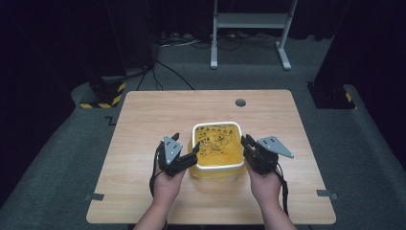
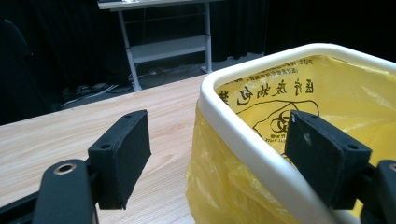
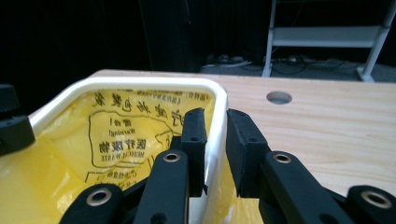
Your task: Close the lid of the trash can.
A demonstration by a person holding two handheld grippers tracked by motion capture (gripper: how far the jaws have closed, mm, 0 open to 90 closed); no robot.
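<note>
Light wooden table (image 1: pixel 143 115) with a yellow-lined white bin (image 1: pixel 216 165) near its front

The left tongs (image 2: pixel 224 154) are seen spread wide across the rim of a white plastic bin (image 2: pixel 247 144) lined with a printed yellow bag (image 2: pixel 341 93); one pad is placed outside, one inside, on a pale wooden worktop (image 2: pixel 70 130).
</note>
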